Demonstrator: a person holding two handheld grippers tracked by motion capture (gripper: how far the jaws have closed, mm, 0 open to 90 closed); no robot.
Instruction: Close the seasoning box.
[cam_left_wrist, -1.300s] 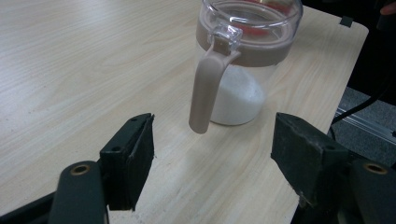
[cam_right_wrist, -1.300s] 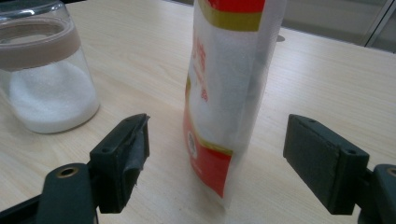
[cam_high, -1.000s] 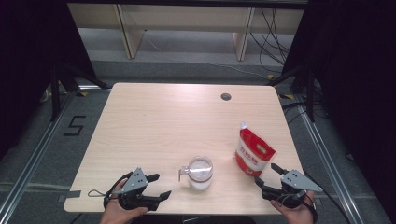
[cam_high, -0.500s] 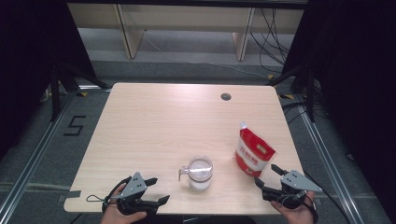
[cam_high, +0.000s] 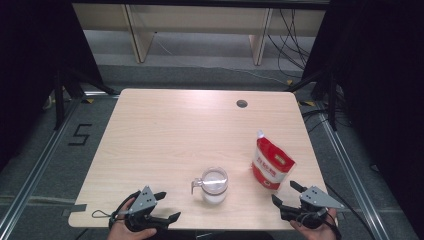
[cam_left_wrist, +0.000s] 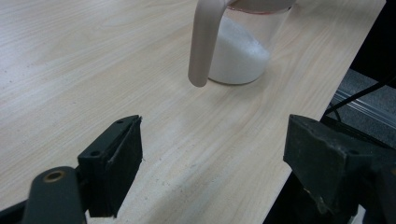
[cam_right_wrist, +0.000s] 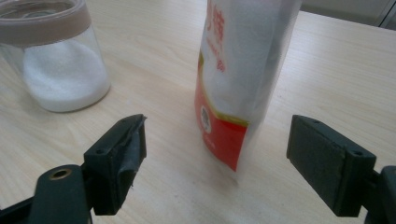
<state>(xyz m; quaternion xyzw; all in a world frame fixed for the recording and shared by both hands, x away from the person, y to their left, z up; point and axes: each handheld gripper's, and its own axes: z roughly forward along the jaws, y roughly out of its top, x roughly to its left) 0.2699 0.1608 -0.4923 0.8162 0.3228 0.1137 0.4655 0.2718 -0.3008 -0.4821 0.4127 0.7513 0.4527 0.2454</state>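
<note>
A clear jar (cam_high: 214, 184) with a beige lid and handle, partly full of white powder, stands near the table's front edge. To its right a red-and-white pouch (cam_high: 272, 162) stands upright. My left gripper (cam_high: 167, 206) sits at the front left, a short way left of the jar. Its jaws have just been opening and nothing is between them. In the left gripper view the left gripper (cam_left_wrist: 215, 126) faces the jar's handle (cam_left_wrist: 203, 42), which is well ahead of it. My right gripper (cam_right_wrist: 217, 123) stands open just short of the pouch (cam_right_wrist: 243, 70), with the jar (cam_right_wrist: 58, 60) off to its left.
The light wooden table (cam_high: 190, 125) has a small round cable hole (cam_high: 242, 104) near its far edge. Both grippers sit right at the front edge. Dark floor, metal rails and cables surround the table.
The left gripper has drifted slightly back toward the table's front edge and its jaws stand a little wider. The right gripper, jar and pouch have not moved.
</note>
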